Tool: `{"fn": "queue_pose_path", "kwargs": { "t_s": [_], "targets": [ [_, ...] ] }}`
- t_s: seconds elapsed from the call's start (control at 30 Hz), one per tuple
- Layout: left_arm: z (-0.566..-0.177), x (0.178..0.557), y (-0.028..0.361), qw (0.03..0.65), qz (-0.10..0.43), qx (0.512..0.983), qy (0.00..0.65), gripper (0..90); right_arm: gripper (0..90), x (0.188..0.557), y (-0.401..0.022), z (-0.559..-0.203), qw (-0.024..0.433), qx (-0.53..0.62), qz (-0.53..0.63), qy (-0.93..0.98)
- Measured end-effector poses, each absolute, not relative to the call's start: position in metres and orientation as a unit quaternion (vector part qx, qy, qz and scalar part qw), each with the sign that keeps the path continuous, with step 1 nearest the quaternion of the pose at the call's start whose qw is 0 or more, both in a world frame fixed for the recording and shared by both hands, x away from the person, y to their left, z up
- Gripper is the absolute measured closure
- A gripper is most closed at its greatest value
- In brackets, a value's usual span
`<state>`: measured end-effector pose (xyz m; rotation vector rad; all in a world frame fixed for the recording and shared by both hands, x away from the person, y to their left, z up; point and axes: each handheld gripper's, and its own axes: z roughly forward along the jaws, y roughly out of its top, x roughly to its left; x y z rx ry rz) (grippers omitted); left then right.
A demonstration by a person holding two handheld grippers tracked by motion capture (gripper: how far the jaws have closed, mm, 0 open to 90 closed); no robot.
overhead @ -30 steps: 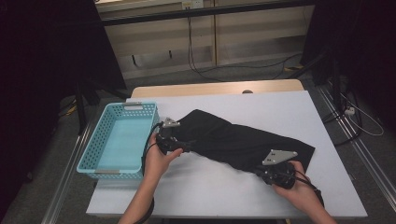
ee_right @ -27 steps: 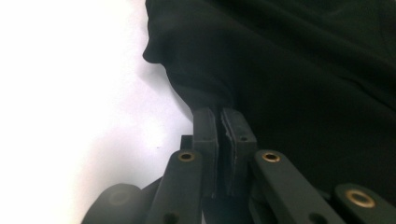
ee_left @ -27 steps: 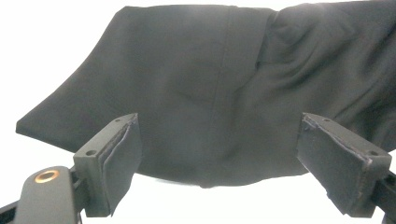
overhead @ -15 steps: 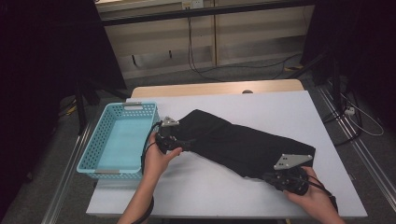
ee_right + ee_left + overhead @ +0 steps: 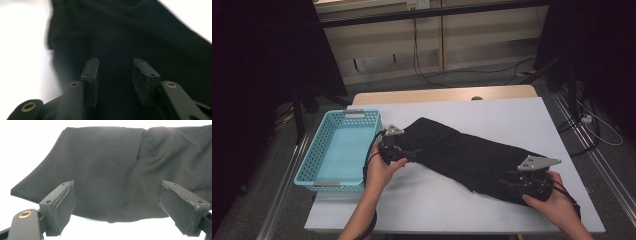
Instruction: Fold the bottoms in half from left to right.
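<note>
Table white, black garment across it, teal basket left; both grippers' jaws released, right's just opening.

Colours of the things on the bench.
A plain black cloth lies on a white bench with a pale wood edge; the basket is light turquoise, its walls patterned with small holes. Both grippers, left gripper and right gripper, are black with grey top plates.

A folded black garment lies flat, slantwise across the white table.
</note>
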<state>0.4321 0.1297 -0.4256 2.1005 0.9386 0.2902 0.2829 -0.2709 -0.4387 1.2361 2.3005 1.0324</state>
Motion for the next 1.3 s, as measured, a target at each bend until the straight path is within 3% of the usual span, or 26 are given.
{"fn": "queue_pose_path", "kwargs": {
  "t_s": [0.23, 0.6, 0.97, 1.17, 1.3],
  "targets": [
    [-0.426, 0.433, 0.129, 0.398, 0.116, 0.831, 0.37, 14.9, 58.8, 0.299, -0.273, -0.445, 0.174, 0.455, 0.358, 0.797],
    [-0.428, 0.442, 0.132, 0.396, 0.135, 0.824, 0.382, 17.5, 42.4, 0.299, -0.271, -0.445, 0.185, 0.459, 0.36, 0.791],
    [-0.426, 0.447, 0.128, 0.395, 0.133, 0.826, 0.379, 17.9, 39.1, 0.301, -0.288, -0.445, 0.202, 0.49, 0.358, 0.769],
    [-0.427, 0.464, 0.123, 0.391, 0.14, 0.827, 0.38, 23.7, 33.2, 0.302, -0.293, -0.443, 0.212, 0.502, 0.357, 0.758],
    [-0.427, 0.473, 0.12, 0.386, 0.157, 0.83, 0.37, 34.5, 32.1, 0.303, -0.29, -0.443, 0.211, 0.499, 0.359, 0.76]
  ]
}}
